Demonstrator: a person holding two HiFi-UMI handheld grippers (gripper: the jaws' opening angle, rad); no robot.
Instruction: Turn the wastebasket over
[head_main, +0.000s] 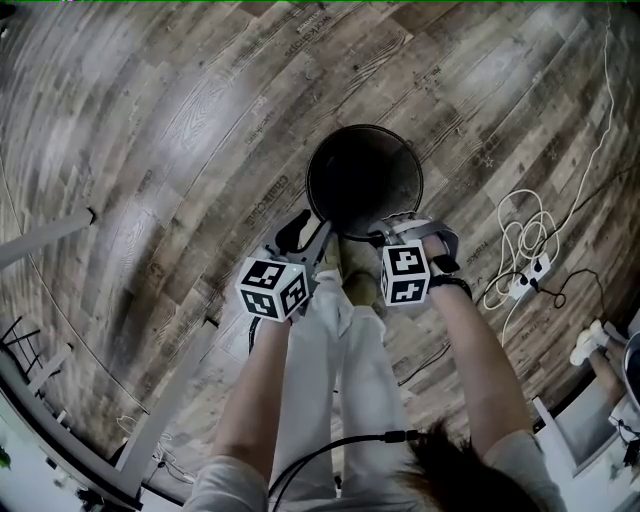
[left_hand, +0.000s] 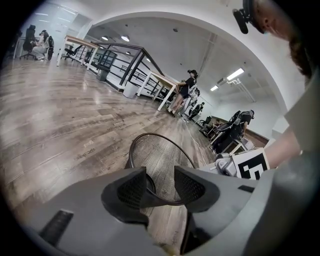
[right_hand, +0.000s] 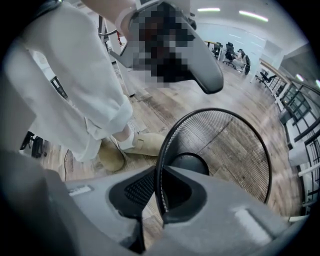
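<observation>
— Turned the basket (head_main: 340, 165) over yet?
— No. Found it upright on the floor (head_main: 180, 120), mouth up, just ahead of the shoes (right_hand: 147, 142).
— Got a hold on it?
— Partly. Had the right tool (right_hand: 161, 195) narrow, seemingly pinching the near rim (right_hand: 158, 167); had the left tool (left_hand: 160, 187) wide, straddling the rim without pressing.
— Left to do?
— Nearly everything, by the look: closing the left, lifting, tipping, setting it mouth down.

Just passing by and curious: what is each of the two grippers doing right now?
Left gripper: open, rim of the mesh wastebasket between its jaws, not pinched.
Right gripper: closed on the same rim.
</observation>
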